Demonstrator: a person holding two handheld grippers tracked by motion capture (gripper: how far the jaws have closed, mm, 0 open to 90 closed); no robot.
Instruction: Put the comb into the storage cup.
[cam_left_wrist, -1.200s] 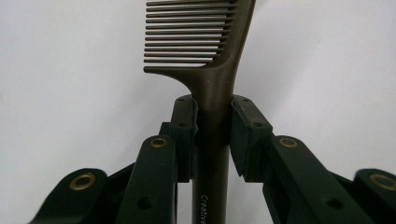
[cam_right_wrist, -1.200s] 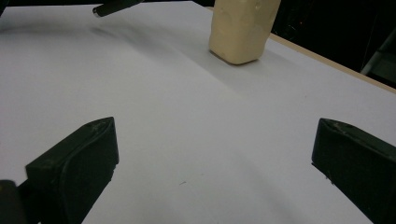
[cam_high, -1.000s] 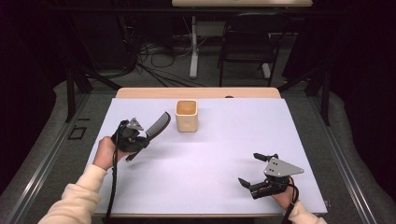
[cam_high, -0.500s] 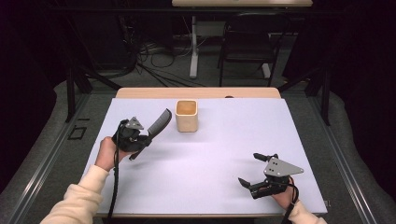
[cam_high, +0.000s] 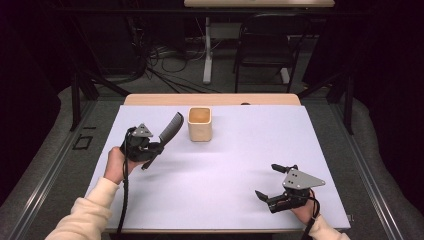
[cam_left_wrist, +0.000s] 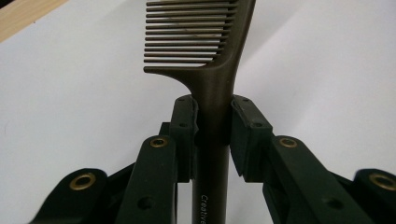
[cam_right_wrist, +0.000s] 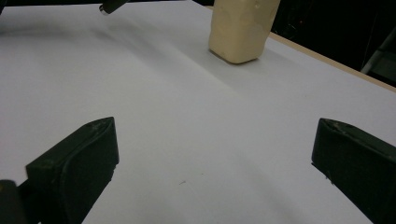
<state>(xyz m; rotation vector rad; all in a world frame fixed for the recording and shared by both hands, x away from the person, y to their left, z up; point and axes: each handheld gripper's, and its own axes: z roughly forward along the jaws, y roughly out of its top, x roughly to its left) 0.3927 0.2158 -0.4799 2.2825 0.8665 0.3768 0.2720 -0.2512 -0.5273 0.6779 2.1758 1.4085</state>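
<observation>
A dark comb (cam_high: 169, 129) (cam_left_wrist: 212, 70) is held by its handle in my left gripper (cam_high: 156, 146) (cam_left_wrist: 213, 128), which is shut on it at the table's left. The comb's toothed end points up and toward a cream square cup (cam_high: 200, 124) (cam_right_wrist: 242, 28) that stands upright at the back middle of the white table (cam_high: 240, 165). The comb's tip stops a little short of the cup's left side. My right gripper (cam_high: 270, 180) (cam_right_wrist: 215, 163) rests at the front right with its jaws wide open and nothing between them.
The table's wooden back edge (cam_high: 212, 99) runs behind the cup. Beyond it are a dark floor with cables (cam_high: 165, 60), a chair (cam_high: 265, 45) and table legs. A broad white stretch lies between the two grippers.
My left gripper has moved slightly right and forward with the comb, toward the cup. The right gripper has stayed put.
</observation>
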